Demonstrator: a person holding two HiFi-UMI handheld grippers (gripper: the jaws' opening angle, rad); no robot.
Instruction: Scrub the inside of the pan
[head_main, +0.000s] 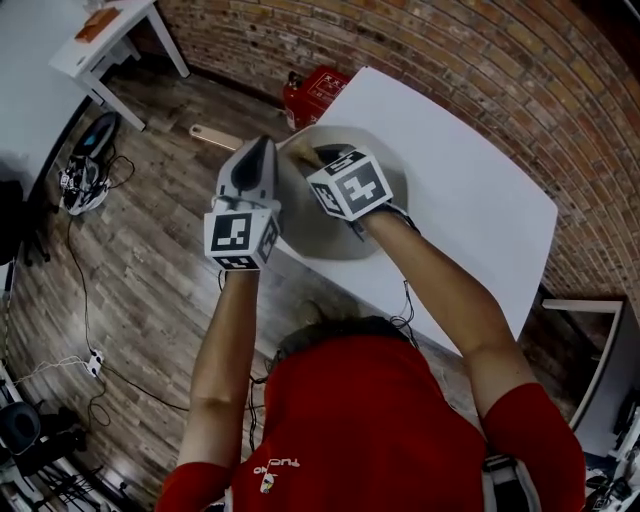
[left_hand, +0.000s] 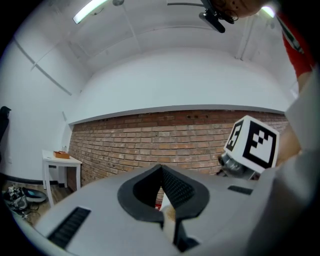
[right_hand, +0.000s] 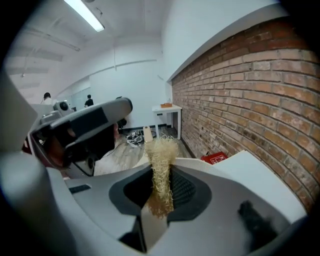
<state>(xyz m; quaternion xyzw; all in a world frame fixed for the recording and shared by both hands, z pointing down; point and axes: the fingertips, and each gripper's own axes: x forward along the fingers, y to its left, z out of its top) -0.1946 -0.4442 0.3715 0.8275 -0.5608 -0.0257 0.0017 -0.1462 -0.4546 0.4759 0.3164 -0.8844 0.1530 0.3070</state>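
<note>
Right gripper (right_hand: 161, 192) with scrubber (right_hand: 161, 155), pan (head_main: 325, 235) half-hidden

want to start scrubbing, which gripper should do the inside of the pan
Right: the right gripper holds the scrubber and sits over the pan, while the left gripper is shut on the pan's side.

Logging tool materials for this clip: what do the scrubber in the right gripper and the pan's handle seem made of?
The scrubber looks like dry plant fibre: pale, straw-coloured, loose frayed strands. The pan handle is probably bare wood: light tan, matte, though small in the head view.
</note>
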